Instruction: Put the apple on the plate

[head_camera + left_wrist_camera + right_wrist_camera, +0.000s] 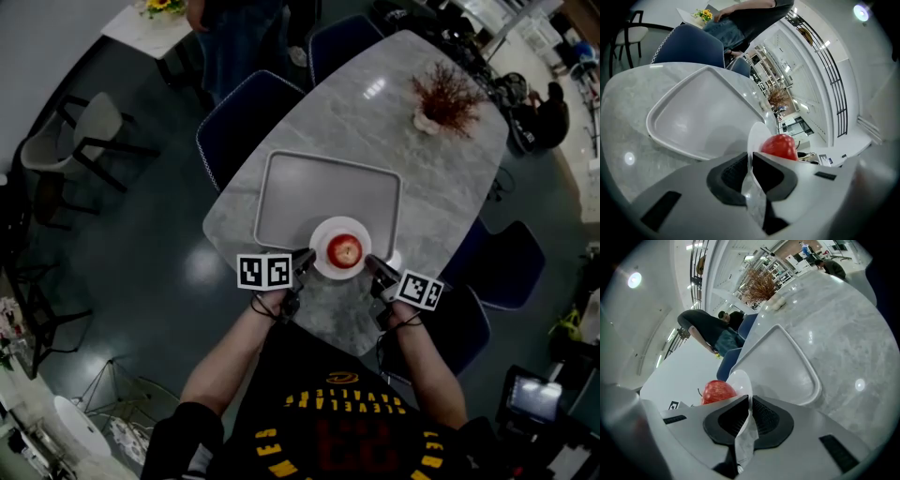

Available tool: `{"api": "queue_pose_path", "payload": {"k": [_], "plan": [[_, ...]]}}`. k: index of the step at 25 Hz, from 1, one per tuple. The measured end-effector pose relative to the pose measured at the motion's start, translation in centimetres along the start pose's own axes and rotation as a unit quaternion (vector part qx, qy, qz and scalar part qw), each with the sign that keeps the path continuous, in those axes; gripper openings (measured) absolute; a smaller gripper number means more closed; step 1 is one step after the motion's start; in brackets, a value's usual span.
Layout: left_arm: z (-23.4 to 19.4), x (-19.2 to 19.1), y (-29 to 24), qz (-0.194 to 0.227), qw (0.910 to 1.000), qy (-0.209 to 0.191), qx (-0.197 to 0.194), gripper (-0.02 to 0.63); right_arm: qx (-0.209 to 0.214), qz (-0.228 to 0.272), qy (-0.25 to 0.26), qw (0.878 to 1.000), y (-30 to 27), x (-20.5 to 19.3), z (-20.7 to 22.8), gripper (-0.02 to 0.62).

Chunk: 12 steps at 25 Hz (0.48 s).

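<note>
Clamping one plate — one apple aboard — are left gripper's and right gripper's jaws.

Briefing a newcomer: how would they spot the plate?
On the marble table lies a grey tray. At its near edge is a small round white plate, held by the left gripper and right gripper; it alone carries a red apple.
</note>
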<state>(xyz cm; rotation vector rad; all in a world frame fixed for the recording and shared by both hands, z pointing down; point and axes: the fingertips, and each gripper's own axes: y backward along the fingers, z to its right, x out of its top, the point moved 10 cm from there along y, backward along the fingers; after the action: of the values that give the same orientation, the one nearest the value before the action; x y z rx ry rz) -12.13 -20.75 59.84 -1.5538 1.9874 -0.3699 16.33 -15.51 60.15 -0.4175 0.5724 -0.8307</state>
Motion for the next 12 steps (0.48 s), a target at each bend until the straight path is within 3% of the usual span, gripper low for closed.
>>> {"api": "queue_pose_path", "payload": {"k": [12], "plan": [[-3.2, 7.6, -3.2, -0.001, 0.9998, 0.019, 0.005, 0.037, -0.006, 0.004, -0.002, 1.000, -6.6, 5.9, -0.2, 0.035]]}}
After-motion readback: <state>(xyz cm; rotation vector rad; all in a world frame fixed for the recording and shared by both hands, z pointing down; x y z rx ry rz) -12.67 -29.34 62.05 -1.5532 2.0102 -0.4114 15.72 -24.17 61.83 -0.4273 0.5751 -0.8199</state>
